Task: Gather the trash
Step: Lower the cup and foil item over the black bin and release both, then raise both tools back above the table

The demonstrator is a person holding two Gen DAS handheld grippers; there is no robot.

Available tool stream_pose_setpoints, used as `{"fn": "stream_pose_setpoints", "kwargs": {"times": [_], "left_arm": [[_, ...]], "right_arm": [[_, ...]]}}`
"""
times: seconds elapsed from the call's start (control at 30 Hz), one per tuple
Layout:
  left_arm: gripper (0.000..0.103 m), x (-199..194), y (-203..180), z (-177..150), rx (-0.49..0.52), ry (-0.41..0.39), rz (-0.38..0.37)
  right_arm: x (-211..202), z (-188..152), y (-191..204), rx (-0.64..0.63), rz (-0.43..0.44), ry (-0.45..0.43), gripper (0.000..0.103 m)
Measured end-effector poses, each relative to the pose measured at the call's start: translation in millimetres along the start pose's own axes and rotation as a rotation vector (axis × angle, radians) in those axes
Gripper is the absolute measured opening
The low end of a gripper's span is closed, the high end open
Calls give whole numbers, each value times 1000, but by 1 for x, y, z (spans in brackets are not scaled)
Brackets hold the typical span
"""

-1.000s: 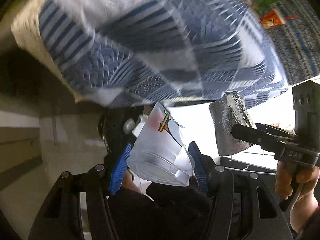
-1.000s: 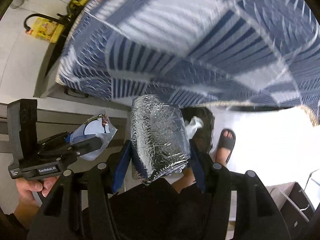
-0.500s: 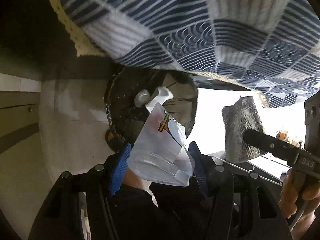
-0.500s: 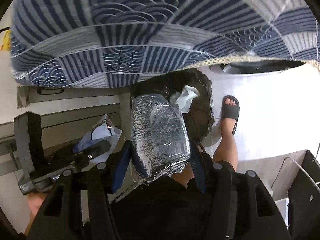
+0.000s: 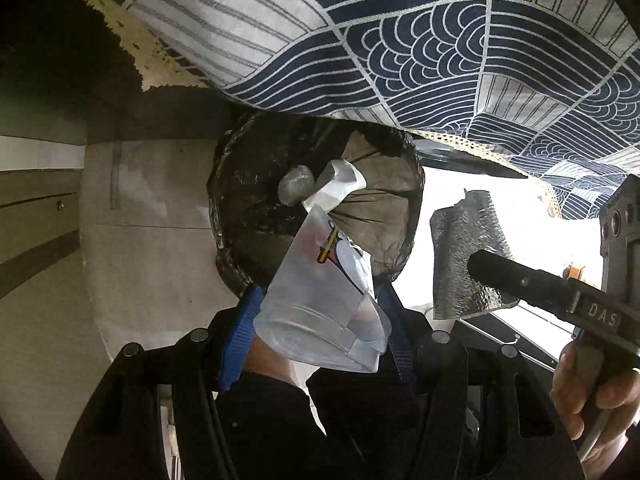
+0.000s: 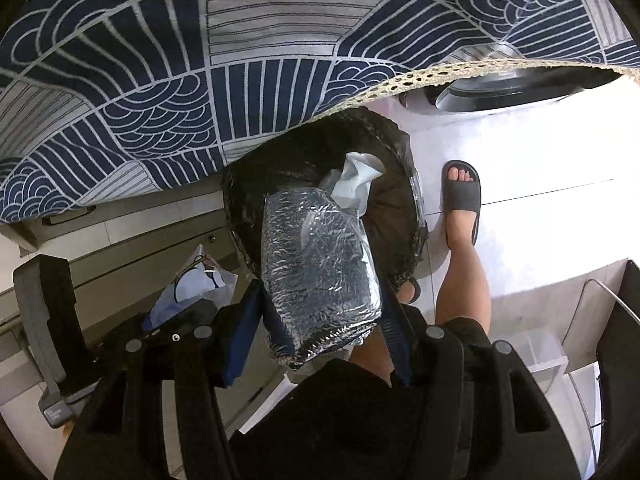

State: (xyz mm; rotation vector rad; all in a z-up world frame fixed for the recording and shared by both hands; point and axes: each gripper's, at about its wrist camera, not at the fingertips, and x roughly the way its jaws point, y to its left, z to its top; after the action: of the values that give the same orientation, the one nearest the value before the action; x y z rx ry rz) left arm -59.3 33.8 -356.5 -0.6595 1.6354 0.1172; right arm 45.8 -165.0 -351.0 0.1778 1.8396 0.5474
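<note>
Pale tiled floor (image 6: 540, 168) below; blue patterned cloth (image 5: 400, 40) overhanging black-lined bin (image 5: 256, 208). Left gripper (image 5: 318, 312): clear plastic cup (image 5: 320, 304) between blue pads, over bin's near rim. Right gripper (image 6: 320, 312): jaws opening, crumpled foil packet (image 6: 320, 268) between them, above bin mouth; tissue (image 6: 356, 184) inside.
</note>
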Motion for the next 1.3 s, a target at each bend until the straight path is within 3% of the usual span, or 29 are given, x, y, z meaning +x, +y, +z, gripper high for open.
{"fn": "stream_pose_setpoints", "kwargs": {"times": [0.03,0.07,0.1,0.37,0.77,1.07,1.3], "left_arm": [[66,0,0,2,-7,3,5],[81,0,1,3,-19,10,-6],[86,1,1,4,-27,16,-15],[86,-10,-4,9,-8,-2,28],[86,-38,-5,0,17,-42,34],[86,-91,-10,-10,56,-137,15],[86,-147,-25,-15,131,-266,11]], "right_arm": [[-1,2,1,1,2,-5,64],[-3,2,0,7,-1,-16,71],[-4,4,0,19,-4,-25,84],[-19,3,-4,42,9,-42,85],[-58,-18,14,-66,-12,-121,85],[-107,-42,47,-185,-38,-248,85],[-152,-57,70,-246,-50,-374,85]]}}
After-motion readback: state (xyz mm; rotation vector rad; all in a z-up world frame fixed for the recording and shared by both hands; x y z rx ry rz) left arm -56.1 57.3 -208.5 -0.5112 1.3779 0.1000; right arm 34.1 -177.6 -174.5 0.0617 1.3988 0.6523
